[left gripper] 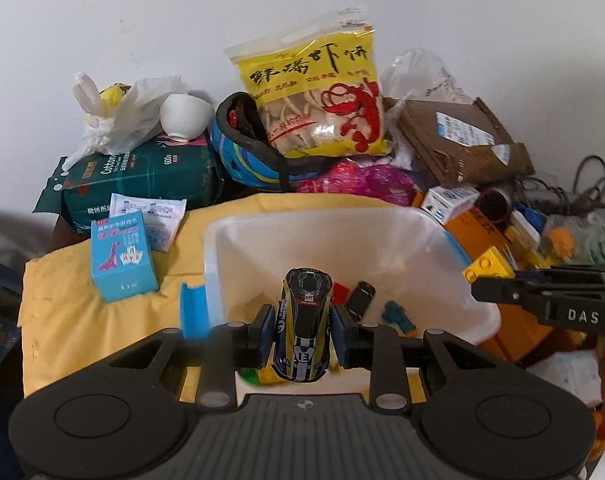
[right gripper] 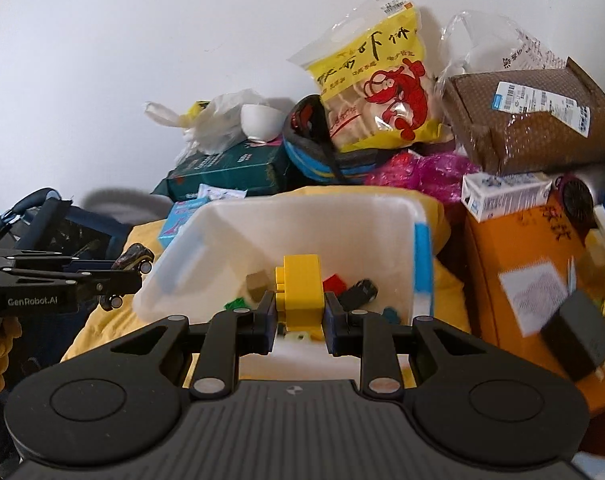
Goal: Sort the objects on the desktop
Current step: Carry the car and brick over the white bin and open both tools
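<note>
My left gripper (left gripper: 301, 334) is shut on a yellow and black toy car (left gripper: 302, 324) numbered 13, held above the near rim of the white plastic bin (left gripper: 342, 236). My right gripper (right gripper: 298, 314) is shut on a yellow building block (right gripper: 300, 286), held over the bin's (right gripper: 286, 220) near edge. The block also shows at the right of the left wrist view (left gripper: 488, 266), and the car at the left of the right wrist view (right gripper: 132, 258). Inside the bin lie a small black toy car (right gripper: 360, 290), a red block (right gripper: 334, 282), a green piece (right gripper: 234, 304) and a tan cube (right gripper: 258, 282).
The bin sits on a yellow cloth (left gripper: 102, 300). Behind it are a shrimp-cracker bag (left gripper: 314, 92), a blue helmet (left gripper: 246, 152), a green tissue pack (left gripper: 142, 176), a white bowl (left gripper: 184, 114) and a brown parcel (left gripper: 458, 136). A blue dinosaur box (left gripper: 122, 256) stands left; an orange box (right gripper: 530, 280) right.
</note>
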A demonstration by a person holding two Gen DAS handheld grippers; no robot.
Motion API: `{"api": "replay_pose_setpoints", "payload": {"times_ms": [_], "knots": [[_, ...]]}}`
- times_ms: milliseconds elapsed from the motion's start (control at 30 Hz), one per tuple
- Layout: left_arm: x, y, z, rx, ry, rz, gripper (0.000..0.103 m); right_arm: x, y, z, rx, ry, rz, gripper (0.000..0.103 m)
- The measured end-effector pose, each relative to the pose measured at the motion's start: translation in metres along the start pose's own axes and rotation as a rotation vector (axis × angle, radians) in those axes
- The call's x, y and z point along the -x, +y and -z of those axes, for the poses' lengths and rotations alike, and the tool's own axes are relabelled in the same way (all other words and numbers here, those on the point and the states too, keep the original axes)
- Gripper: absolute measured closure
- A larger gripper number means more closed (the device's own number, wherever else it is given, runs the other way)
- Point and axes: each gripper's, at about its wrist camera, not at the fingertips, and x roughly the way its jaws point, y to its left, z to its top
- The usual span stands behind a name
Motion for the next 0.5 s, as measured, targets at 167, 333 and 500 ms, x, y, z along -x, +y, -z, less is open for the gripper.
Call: {"api": "replay_pose_setpoints", "payload": {"times_ms": [167,333,500], "knots": [[-0.019,-0.001,-0.022,-0.029,0.040,-0.006,0.069,-0.015,-0.004,-0.023,0.016,0.037,0.016,0.076],[-0.039,0.002,-0.035,-0.015,0.089,-0.022,0.069,-0.038,-0.009,-0.038,0.014,0.108,0.023,0.076],[-0.051,0.005,-0.039,-0.014,0.108,-0.089,0.050,-0.061,-0.017,-0.043,-0.019,0.162,0.051,0.075]]}}
